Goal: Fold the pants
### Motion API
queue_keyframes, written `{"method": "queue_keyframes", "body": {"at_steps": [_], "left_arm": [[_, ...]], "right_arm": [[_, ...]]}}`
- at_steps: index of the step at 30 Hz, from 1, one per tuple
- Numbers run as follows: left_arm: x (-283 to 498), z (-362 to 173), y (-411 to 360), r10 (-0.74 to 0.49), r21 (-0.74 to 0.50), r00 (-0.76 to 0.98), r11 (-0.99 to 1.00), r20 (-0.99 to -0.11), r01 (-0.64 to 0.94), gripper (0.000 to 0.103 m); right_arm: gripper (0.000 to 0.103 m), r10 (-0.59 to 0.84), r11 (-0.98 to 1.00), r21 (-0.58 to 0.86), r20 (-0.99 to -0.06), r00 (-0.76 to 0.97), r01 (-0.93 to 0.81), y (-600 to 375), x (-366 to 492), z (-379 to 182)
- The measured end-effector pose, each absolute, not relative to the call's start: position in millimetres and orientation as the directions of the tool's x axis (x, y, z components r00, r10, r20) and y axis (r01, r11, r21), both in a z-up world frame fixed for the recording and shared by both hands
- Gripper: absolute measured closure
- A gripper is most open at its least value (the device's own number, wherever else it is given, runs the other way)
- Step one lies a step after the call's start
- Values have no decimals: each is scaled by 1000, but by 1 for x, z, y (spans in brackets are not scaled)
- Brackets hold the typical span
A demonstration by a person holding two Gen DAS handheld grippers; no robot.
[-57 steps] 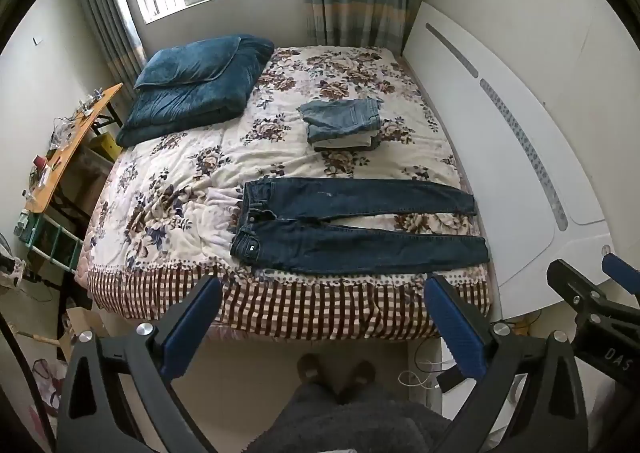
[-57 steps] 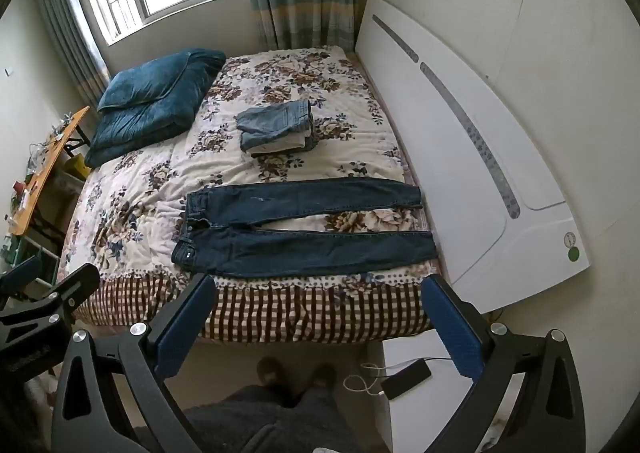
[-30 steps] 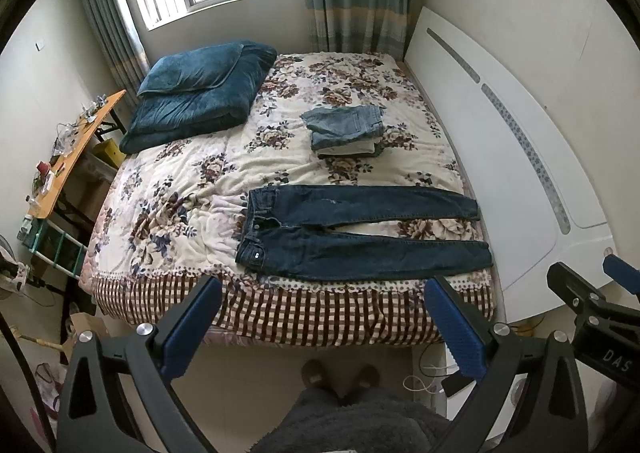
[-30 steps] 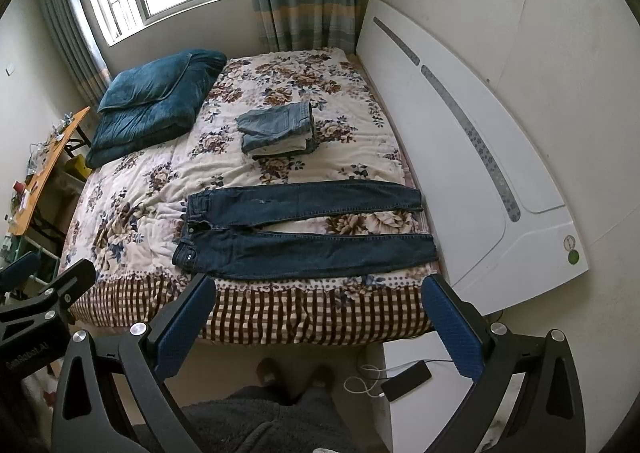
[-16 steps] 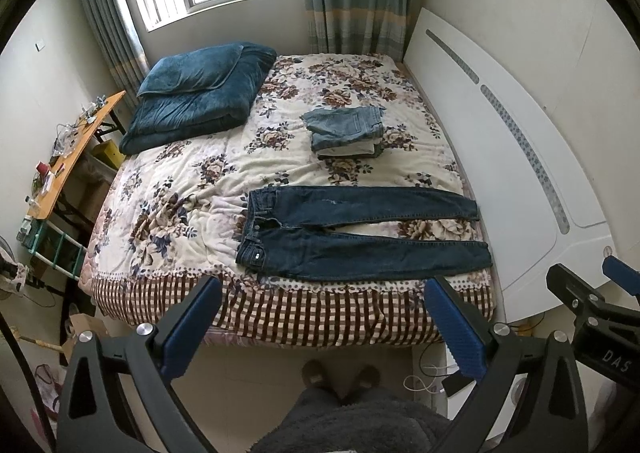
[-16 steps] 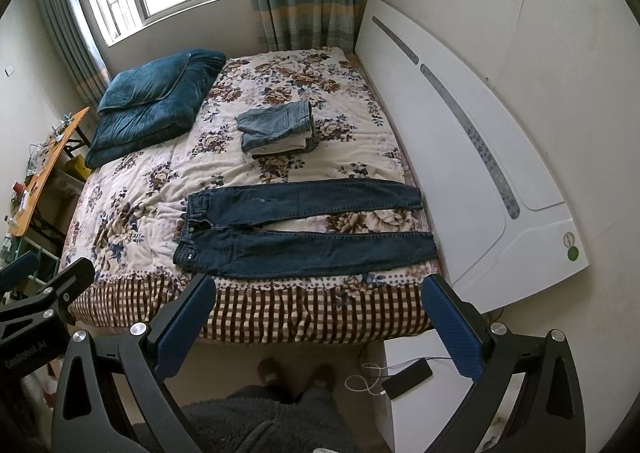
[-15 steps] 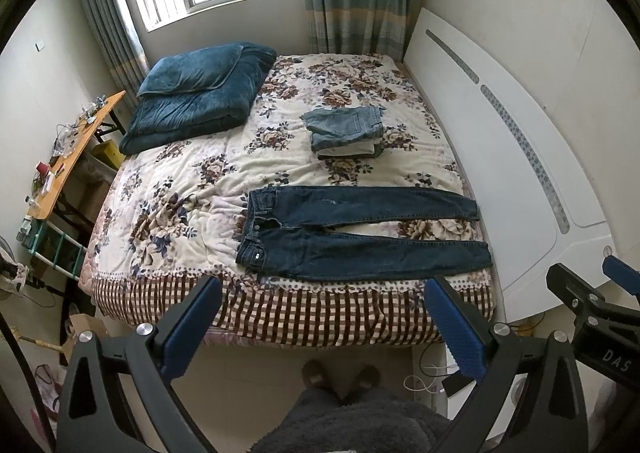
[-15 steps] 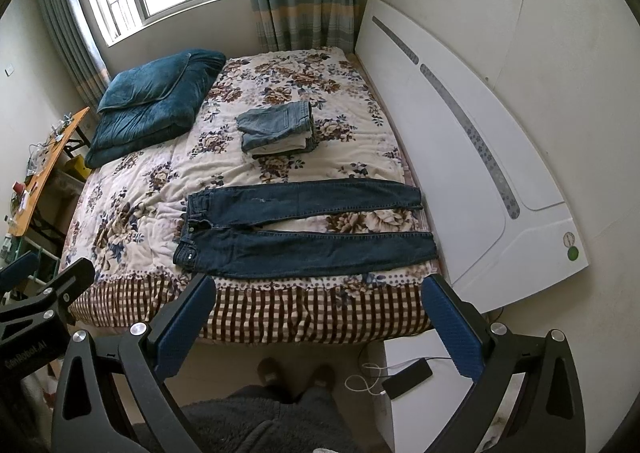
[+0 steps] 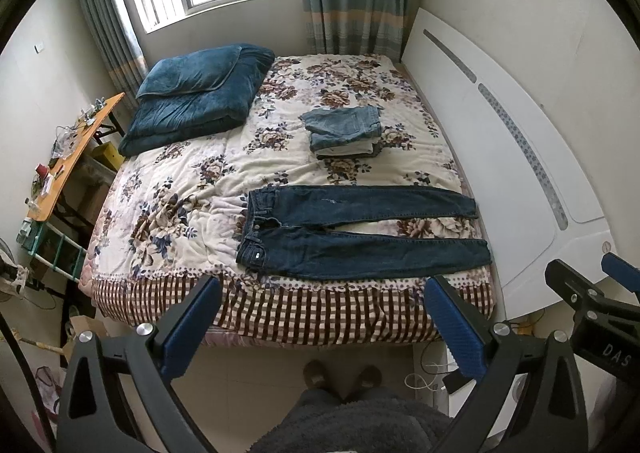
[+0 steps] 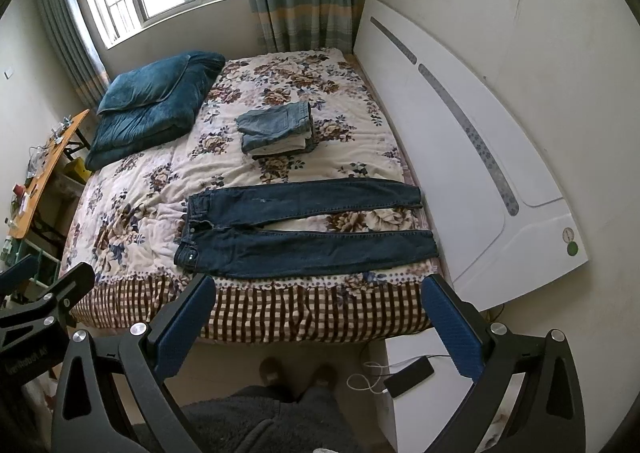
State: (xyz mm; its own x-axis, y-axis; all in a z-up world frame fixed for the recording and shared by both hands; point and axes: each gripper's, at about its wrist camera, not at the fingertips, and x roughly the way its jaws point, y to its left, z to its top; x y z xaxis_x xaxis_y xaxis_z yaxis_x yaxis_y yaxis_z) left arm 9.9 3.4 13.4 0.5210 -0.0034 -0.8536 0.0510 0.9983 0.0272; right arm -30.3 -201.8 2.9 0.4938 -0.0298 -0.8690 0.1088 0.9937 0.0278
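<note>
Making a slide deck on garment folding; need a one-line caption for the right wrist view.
Open right gripper held above dark jeans spread flat on a floral bed, unfolded.

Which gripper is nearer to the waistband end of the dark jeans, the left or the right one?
Left, probably. The left gripper hangs open before the bed's edge, roughly below the waistband of the dark jeans. The right gripper, also open, is further toward the hems.
</note>
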Motion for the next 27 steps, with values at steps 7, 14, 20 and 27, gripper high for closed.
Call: {"method": "queue_keyframes", "body": {"at_steps": [7, 14, 20, 27], "left_arm": [[9, 13, 2, -3, 27, 523, 998, -852, 49, 0], [8, 13, 3, -3, 28, 524, 998, -852, 53, 0], [4, 16, 0, -9, 21, 527, 999, -850, 50, 0], [6, 18, -4, -10, 21, 534, 998, -845, 52, 0]], "right_arm": [[0, -29, 994, 28, -869, 494, 108, -202, -30, 3], [0, -28, 994, 30, -870, 493, 108, -202, -30, 3], [0, -36, 993, 23, -866, 499, 113, -203, -32, 5], [0, -37, 993, 26, -862, 505, 117, -205, -37, 8]]}}
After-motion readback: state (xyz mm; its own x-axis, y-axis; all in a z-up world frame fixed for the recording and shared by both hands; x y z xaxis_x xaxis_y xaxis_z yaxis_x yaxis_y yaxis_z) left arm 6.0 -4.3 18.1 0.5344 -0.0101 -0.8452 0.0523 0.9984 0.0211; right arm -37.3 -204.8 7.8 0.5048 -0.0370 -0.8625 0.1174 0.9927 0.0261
